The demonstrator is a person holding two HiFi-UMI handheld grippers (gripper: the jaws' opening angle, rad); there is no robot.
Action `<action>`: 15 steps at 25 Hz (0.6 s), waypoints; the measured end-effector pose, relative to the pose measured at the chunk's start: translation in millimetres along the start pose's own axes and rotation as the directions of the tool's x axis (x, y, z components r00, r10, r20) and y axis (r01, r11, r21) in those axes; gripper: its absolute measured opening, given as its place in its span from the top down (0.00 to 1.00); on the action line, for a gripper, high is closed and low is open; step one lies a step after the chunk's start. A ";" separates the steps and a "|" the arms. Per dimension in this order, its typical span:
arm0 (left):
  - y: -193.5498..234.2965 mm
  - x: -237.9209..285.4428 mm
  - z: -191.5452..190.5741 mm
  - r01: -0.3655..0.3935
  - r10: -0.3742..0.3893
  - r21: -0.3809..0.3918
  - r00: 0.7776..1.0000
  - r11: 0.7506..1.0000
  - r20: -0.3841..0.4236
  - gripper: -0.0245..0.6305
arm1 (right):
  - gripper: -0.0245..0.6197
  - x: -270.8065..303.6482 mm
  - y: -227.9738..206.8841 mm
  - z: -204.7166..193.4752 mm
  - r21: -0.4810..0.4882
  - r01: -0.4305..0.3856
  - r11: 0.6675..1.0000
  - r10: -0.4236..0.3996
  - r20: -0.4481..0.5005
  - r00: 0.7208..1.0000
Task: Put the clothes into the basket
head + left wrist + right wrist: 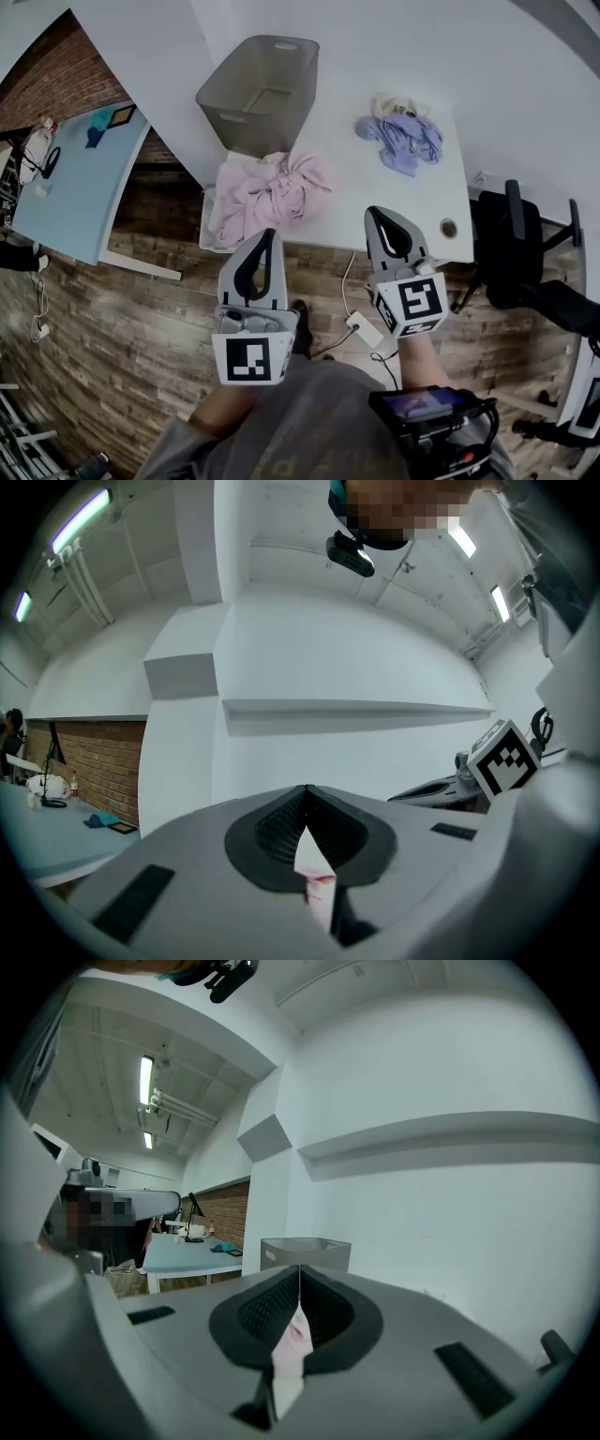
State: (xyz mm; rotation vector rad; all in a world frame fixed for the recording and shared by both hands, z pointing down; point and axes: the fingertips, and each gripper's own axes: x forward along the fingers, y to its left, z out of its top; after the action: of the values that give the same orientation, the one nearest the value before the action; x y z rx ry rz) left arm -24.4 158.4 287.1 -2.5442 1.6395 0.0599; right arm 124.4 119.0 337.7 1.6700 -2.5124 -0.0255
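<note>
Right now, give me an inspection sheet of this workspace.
Surface: white table, mostly bare.
Job's things: grey basket, no clothes seen inside; pink clothes heaped at the near edge; lilac clothes farther right.
Clutter: nothing seen.
Grippers: left gripper and right gripper both shut, empty, short of the table.
Cables: white cable and adapter on the floor.
Surroundings: light blue table, black chair.

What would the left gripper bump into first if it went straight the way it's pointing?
Most likely the pink clothes, heaped at the table's near edge right ahead of the left gripper. Height is hard to judge, so it might hit the table edge first.
</note>
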 end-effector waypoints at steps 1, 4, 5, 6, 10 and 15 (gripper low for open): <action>8.5 7.2 -1.0 0.000 0.000 -0.002 1.000 1.000 0.000 0.95 | 0.95 11.4 0.9 2.4 0.000 -0.001 1.000 0.001 0.004 1.000; 34.5 29.4 -1.8 0.004 -0.004 -0.002 1.000 1.000 0.012 0.95 | 0.95 45.8 3.9 11.1 -0.003 -0.002 1.000 0.002 0.021 1.000; 43.1 36.5 -2.0 0.006 -0.006 0.000 1.000 1.000 0.014 0.95 | 0.95 57.1 4.9 13.7 -0.005 -0.002 1.000 0.002 0.025 1.000; 51.3 43.3 -2.6 0.009 -0.009 -0.001 1.000 1.000 0.015 0.95 | 0.95 68.2 5.7 16.1 -0.005 0.000 1.000 0.001 0.028 1.000; 81.1 67.4 -3.8 0.016 -0.016 -0.008 1.000 1.000 0.019 0.95 | 0.95 106.8 5.9 26.6 -0.014 0.006 1.000 -0.006 0.041 0.999; 113.3 88.3 -9.3 -0.007 0.007 -0.019 0.999 1.000 0.038 0.95 | 0.95 135.3 2.0 31.6 -0.047 0.006 0.999 -0.005 0.035 0.999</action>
State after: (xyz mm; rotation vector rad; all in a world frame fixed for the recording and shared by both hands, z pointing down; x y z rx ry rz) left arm -91.1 31.1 279.5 -2.5353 1.6424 0.1241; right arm 67.4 -6.4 319.3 1.6727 -2.5116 -0.1144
